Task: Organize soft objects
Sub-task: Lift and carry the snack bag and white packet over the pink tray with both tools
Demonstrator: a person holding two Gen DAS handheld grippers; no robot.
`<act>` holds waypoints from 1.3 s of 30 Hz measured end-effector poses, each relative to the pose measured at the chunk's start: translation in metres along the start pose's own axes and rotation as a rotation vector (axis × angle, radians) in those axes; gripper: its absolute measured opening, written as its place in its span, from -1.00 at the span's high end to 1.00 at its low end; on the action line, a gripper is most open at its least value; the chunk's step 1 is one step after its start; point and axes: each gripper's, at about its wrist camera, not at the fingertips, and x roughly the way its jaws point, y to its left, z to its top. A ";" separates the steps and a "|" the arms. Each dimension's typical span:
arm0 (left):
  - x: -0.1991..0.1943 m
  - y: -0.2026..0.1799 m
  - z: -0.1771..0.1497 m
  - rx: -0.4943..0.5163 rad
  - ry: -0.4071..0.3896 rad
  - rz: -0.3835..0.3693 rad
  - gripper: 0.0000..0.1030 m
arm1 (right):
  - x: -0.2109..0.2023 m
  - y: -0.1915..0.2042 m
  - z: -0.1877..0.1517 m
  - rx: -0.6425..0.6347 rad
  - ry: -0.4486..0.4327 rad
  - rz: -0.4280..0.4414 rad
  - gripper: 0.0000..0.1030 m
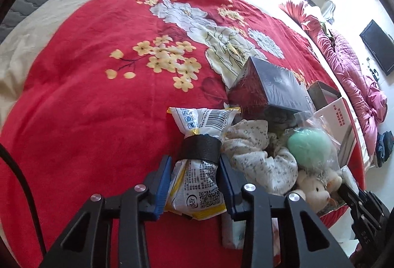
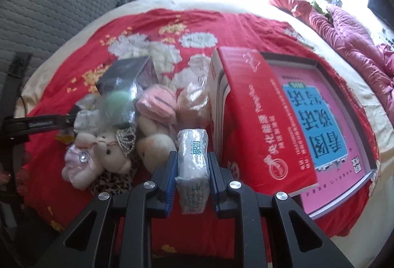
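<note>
My left gripper (image 1: 194, 164) is shut on a white and yellow snack bag (image 1: 199, 145) bound with black tape, held just above the red bedspread (image 1: 98, 95). Right of it lie a flowered cloth (image 1: 256, 152), a green ball in clear plastic (image 1: 307, 142) and a small plush bear (image 1: 317, 186). My right gripper (image 2: 192, 162) is shut on a tissue pack (image 2: 193, 164) in clear wrap. In the right wrist view the plush bear (image 2: 103, 152), the green ball (image 2: 118, 100), a pink soft item (image 2: 157, 103) and a bagged beige item (image 2: 194, 105) lie in a pile ahead.
A dark box (image 1: 268, 88) stands behind the pile. A red carton (image 2: 251, 120) and a pink book in a tray (image 2: 320, 120) lie on the right. A pink quilt (image 2: 349, 29) lies on the bed's far right. A grey headboard (image 2: 49, 12) is at the left.
</note>
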 end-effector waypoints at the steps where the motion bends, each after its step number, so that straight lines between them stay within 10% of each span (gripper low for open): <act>1: -0.005 0.001 -0.002 -0.004 -0.010 0.010 0.27 | 0.001 0.001 0.000 -0.003 0.001 0.002 0.54; 16: -0.104 -0.038 -0.023 0.054 -0.131 0.021 0.27 | -0.061 -0.020 0.007 0.109 -0.136 0.101 0.68; 27: -0.164 -0.109 -0.031 0.205 -0.177 0.039 0.27 | -0.166 -0.036 0.019 0.267 -0.243 0.337 0.68; 39: -0.179 -0.213 -0.032 0.362 -0.199 -0.046 0.27 | -0.233 -0.115 0.016 0.416 -0.382 0.269 0.68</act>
